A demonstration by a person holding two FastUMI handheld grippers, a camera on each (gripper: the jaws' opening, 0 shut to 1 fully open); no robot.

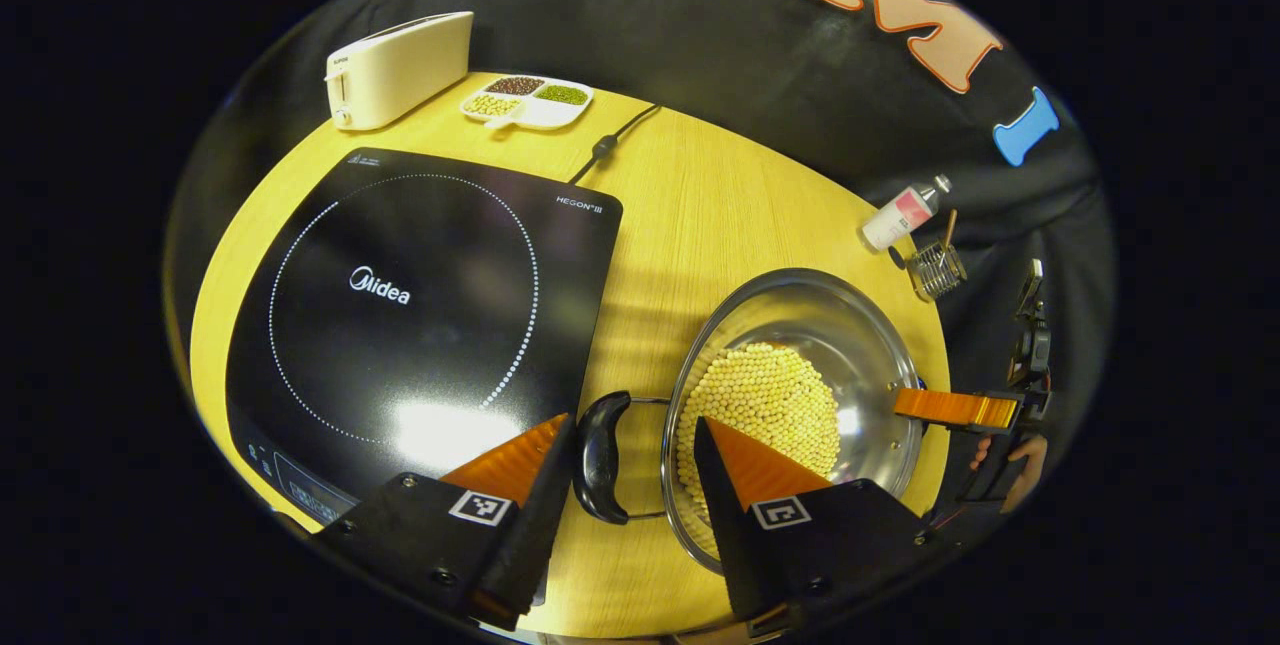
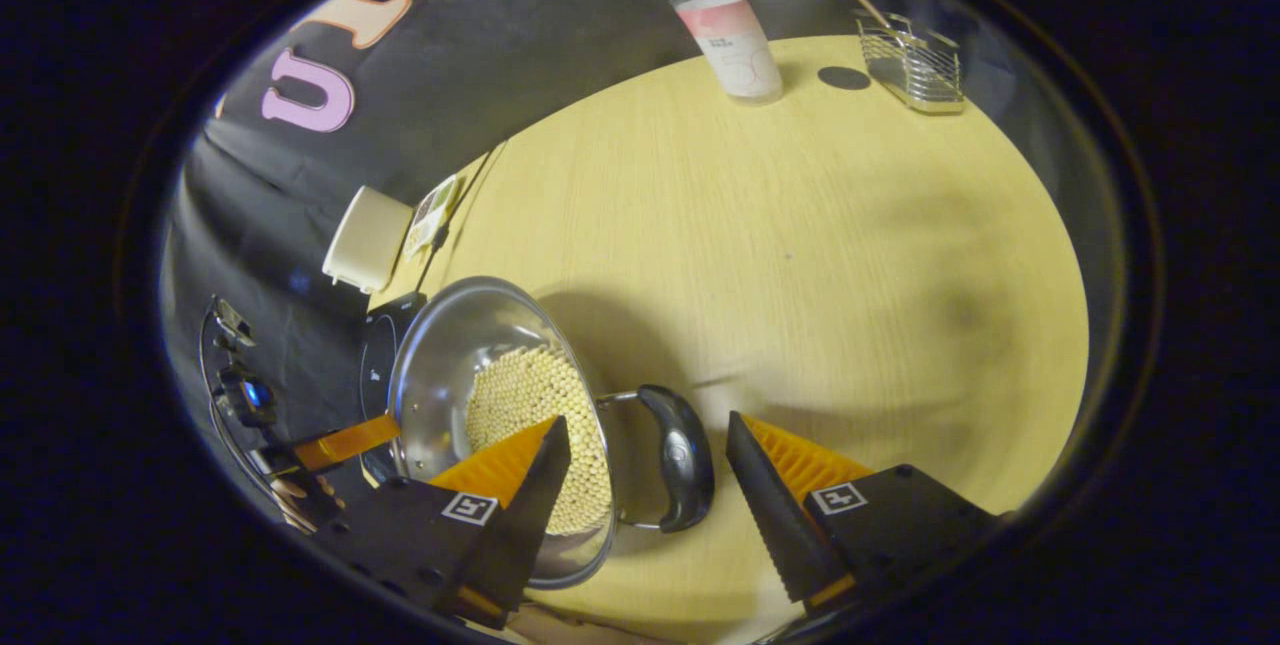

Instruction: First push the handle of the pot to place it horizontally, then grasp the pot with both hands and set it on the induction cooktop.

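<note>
Grippers first: my left gripper [image 1: 632, 437] stands with its fingers spread apart on either side of one black curved handle [image 1: 603, 458] of the round stainless-steel pot [image 1: 858, 345], pressing on nothing. My right gripper [image 2: 648, 435] is likewise wide open, straddling the opposite black handle [image 2: 683, 459], one finger over the rim, the other over bare tabletop. The pot, holding a bed of small pale-yellow beads [image 1: 768, 405], sits on the light wooden table [image 1: 690, 215], just beside the flat black induction cooktop [image 1: 410, 315] and not on it. Farther back stand a clear plastic bottle with a pink label [image 2: 727, 30] and a small wire basket [image 2: 918, 65]. At the far edge rest a cream toaster [image 1: 396, 70] and a white divided dish of beans [image 1: 527, 101].
</note>
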